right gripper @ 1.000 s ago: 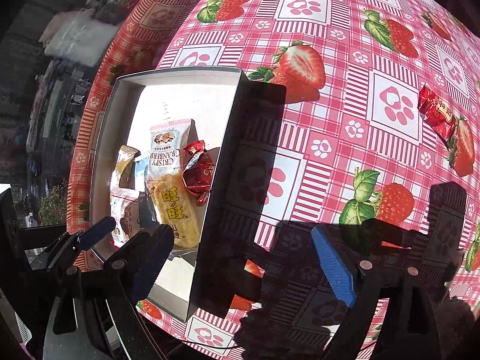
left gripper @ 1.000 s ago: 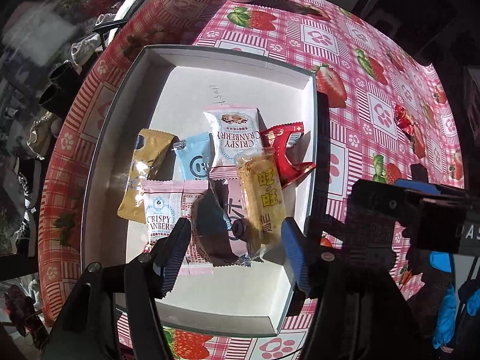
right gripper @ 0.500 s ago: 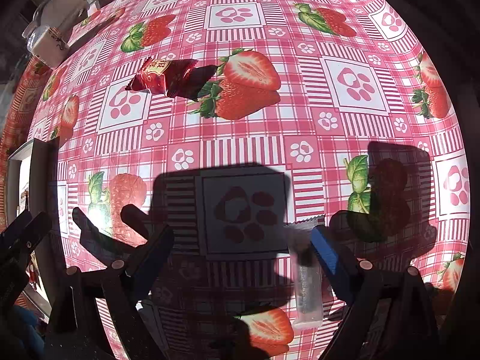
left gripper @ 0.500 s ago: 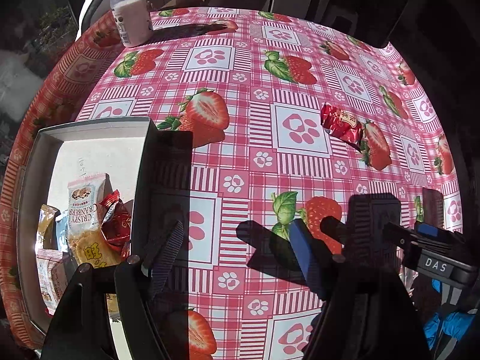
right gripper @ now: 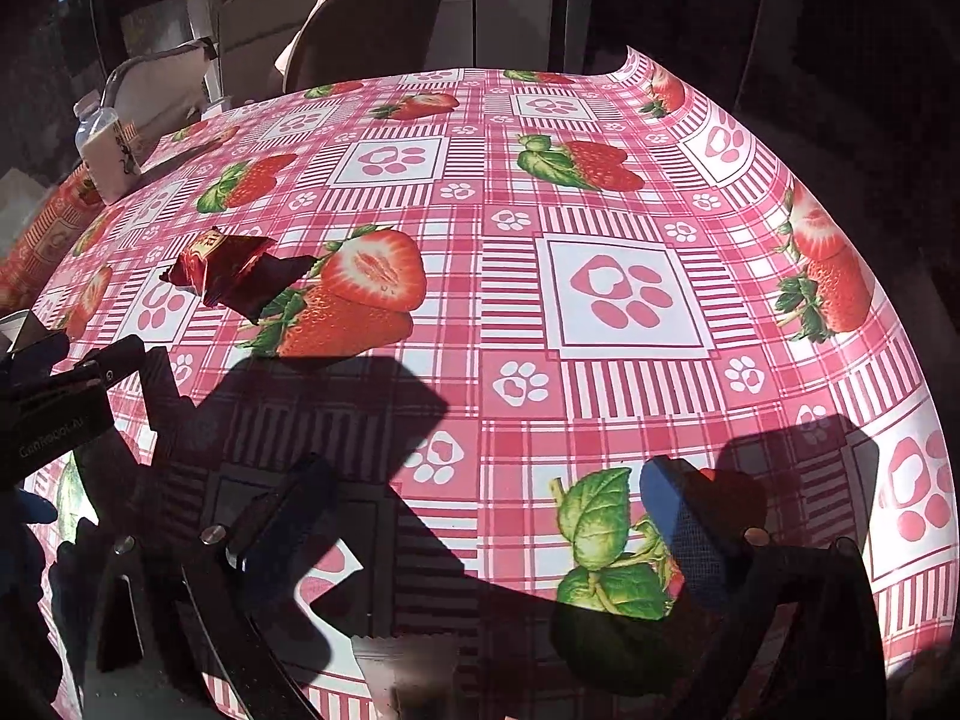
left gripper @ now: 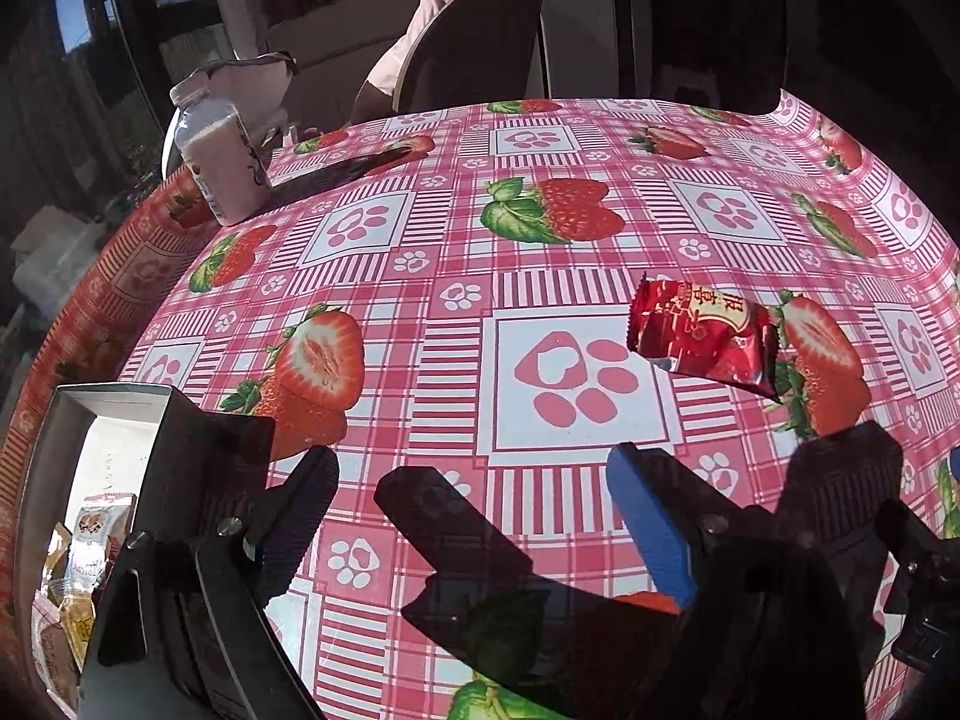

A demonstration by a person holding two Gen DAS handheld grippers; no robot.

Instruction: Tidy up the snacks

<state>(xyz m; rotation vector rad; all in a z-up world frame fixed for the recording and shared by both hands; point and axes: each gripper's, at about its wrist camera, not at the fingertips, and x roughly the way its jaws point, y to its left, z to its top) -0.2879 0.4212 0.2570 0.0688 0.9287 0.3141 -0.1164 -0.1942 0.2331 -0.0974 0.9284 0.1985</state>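
Lying well apart from the box [left gripper: 114, 402], red snack [left gripper: 702, 339] on tablecloth [left gripper: 420, 312].

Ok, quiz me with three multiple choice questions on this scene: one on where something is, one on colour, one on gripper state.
1. Where is the loose snack?
A. In the box
B. On the tablecloth
C. In the left gripper

2. What colour is its wrapper?
A. Red
B. Blue
C. Green

3. How does the left gripper stand?
A. Shut on a snack
B. Open, holding nothing
C. Shut, holding nothing

Answers: 1 B, it lies on the tablecloth, apart from the box. 2 A, the foil is red. 3 B, its fingers stand wide apart with only cloth between.
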